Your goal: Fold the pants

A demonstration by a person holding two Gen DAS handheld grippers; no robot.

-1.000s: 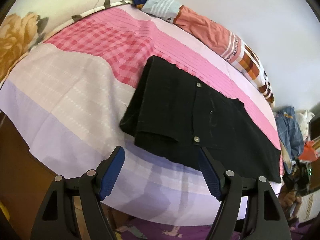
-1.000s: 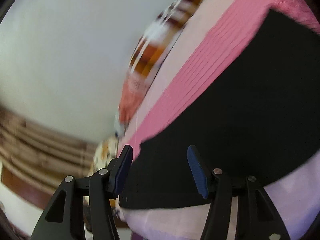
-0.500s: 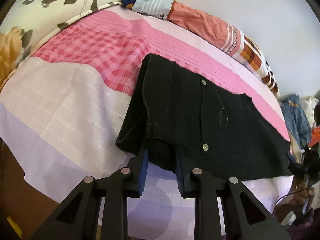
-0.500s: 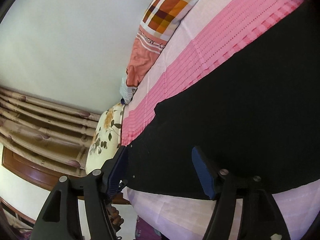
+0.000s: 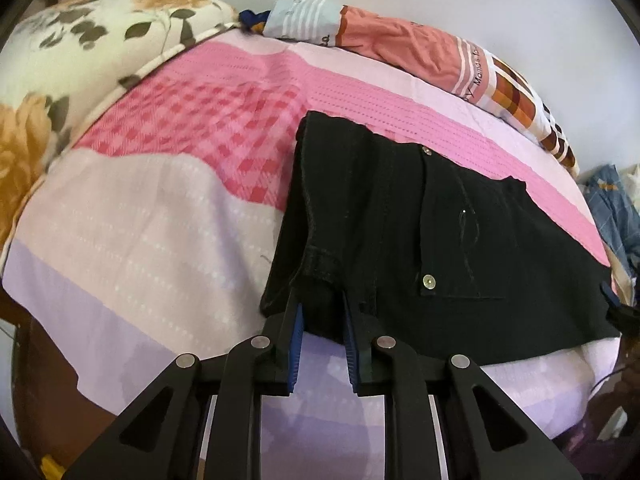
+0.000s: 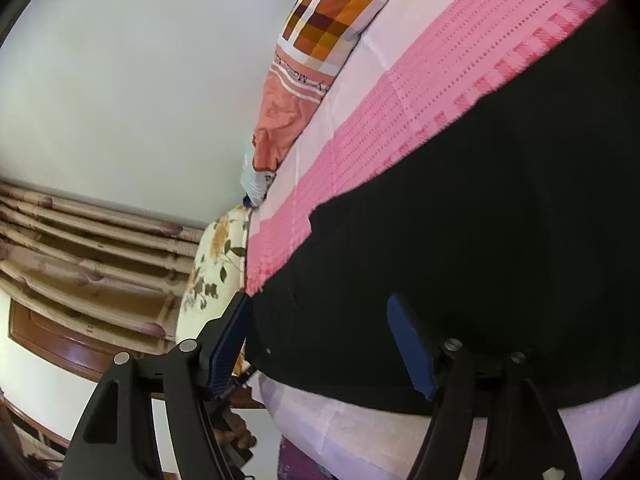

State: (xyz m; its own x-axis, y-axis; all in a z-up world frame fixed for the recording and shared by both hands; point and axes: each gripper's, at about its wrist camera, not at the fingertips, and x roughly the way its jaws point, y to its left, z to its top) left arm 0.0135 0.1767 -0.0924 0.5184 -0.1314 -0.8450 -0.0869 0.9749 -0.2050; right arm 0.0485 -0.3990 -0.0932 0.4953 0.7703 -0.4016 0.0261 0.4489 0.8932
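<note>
Left tongs (image 5: 322,316) clamp the near waistband corner of the black denim pants (image 5: 440,240), lying on the pink-striped bed (image 5: 160,208); long axis runs rightward. Right tongs (image 6: 320,332) opening, straddling the pants' near edge, nothing gripped.

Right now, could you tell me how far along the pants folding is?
Early. Done: the black pants lie flat on the bed sheet. In hand: the left tool pinches their near edge; the right tool, opening, straddles the other end without gripping. Left: every fold.
</note>
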